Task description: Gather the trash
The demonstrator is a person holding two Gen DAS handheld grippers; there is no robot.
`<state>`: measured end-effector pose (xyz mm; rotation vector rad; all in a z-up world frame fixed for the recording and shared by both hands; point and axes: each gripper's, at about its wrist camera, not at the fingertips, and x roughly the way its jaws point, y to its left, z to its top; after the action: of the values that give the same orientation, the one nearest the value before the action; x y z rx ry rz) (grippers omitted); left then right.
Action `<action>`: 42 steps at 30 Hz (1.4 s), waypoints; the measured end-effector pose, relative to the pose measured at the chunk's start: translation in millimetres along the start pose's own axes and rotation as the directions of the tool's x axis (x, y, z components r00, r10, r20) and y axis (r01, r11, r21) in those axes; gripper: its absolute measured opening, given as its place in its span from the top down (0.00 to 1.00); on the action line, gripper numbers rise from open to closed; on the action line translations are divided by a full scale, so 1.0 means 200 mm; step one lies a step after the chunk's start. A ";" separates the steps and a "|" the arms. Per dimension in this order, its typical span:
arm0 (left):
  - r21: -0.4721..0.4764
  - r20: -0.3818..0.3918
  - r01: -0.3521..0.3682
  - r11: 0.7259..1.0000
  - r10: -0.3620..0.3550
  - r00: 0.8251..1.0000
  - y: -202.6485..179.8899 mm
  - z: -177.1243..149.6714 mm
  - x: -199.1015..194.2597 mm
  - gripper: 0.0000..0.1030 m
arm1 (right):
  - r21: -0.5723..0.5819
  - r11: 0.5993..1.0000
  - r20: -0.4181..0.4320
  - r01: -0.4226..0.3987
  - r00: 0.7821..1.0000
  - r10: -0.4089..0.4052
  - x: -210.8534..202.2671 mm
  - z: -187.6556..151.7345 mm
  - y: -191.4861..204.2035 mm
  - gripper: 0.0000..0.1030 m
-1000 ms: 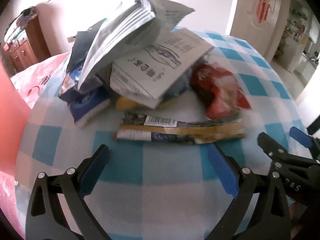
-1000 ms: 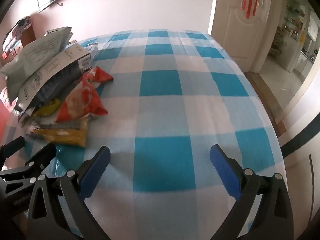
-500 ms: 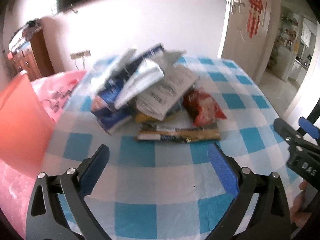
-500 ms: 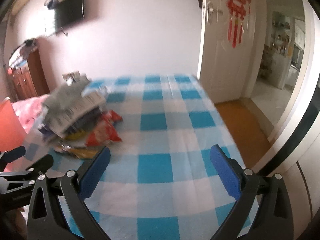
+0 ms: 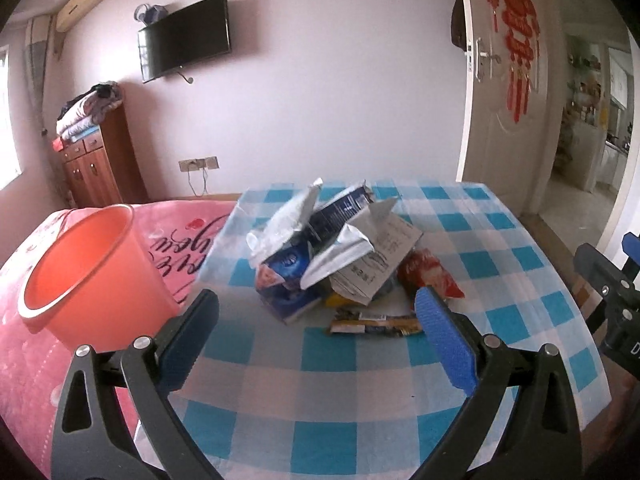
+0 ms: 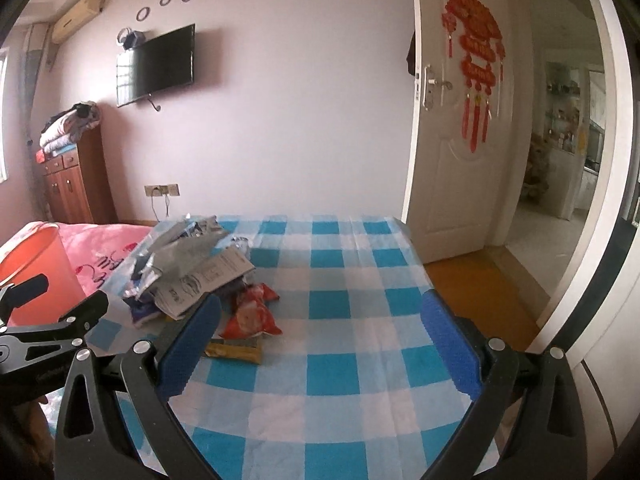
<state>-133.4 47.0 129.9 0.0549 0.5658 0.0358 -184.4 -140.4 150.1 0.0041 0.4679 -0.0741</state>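
A pile of trash (image 5: 332, 248) lies on the blue-checked tablecloth (image 5: 320, 392): silver and white wrappers, a blue packet, a red snack bag (image 5: 430, 272) and a long yellow wrapper (image 5: 376, 326) at the front. The pile also shows in the right wrist view (image 6: 192, 272), with the red bag (image 6: 250, 314). An orange bucket (image 5: 84, 272) stands left of the table. My left gripper (image 5: 316, 340) is open and empty, held back above the table's near part. My right gripper (image 6: 318, 344) is open and empty, to the right of the pile.
A pink bedspread (image 5: 176, 236) lies behind the bucket. A wooden cabinet (image 5: 96, 168) stands at the left wall. A white door (image 6: 460, 140) stands open at the right, past the table's edge. A television (image 5: 184, 36) hangs on the wall.
Both grippers have pulled back and risen away from the pile, so the whole table, the bucket and the room have come into view. Both stay open.
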 end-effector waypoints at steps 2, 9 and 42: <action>-0.005 0.013 -0.003 1.000 0.003 1.000 0.02 0.01 -0.02 0.04 | -0.002 1.000 0.023 -0.016 1.000 0.016 -0.02 0.01 0.00 0.04; -0.035 0.046 -0.004 0.999 0.006 0.999 0.08 0.02 -0.08 0.04 | 0.003 1.000 0.074 -0.018 0.997 0.018 -0.09 0.04 0.01 0.04; -0.038 0.061 0.001 0.999 0.001 0.998 0.15 -0.02 -0.14 0.04 | -0.044 0.992 0.051 -0.116 0.992 0.118 -0.13 0.01 0.10 0.04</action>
<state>-159.1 75.0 142.4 0.0193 0.5036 0.0445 -204.9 -118.1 163.1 -0.0108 0.4143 0.0505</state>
